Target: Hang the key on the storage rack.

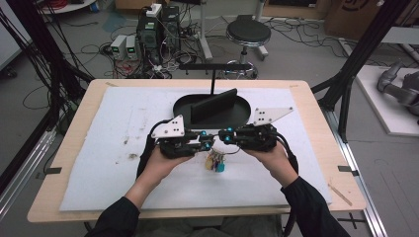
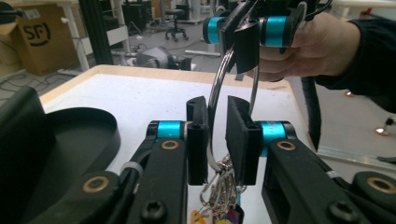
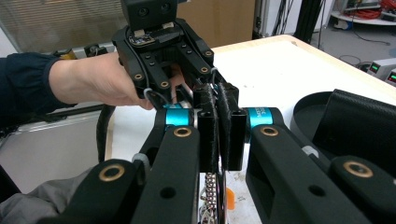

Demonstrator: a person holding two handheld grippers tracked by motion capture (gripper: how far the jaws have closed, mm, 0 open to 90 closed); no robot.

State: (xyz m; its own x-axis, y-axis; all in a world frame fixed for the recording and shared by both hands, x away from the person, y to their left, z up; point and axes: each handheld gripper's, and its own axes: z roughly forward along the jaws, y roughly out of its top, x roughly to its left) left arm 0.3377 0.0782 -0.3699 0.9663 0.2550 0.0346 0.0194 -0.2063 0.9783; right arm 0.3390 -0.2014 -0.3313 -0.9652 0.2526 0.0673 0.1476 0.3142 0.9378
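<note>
Metal key ring (image 2: 215,93) with its keys (image 1: 216,161) may slip and drop, because the left gripper (image 2: 217,135) stands narrowly apart around it while only the right gripper (image 3: 219,128) is clamped on the wire.

Two grippers are counted, the left gripper (image 1: 206,143) and the right gripper (image 1: 226,137). One key bunch (image 1: 216,161), one black tray (image 1: 184,105) and one stool (image 1: 248,33) are seen.

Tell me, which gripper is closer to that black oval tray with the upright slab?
Roughly equal. The left gripper sits just before the black oval tray's left part, the right gripper before its right part.
</note>
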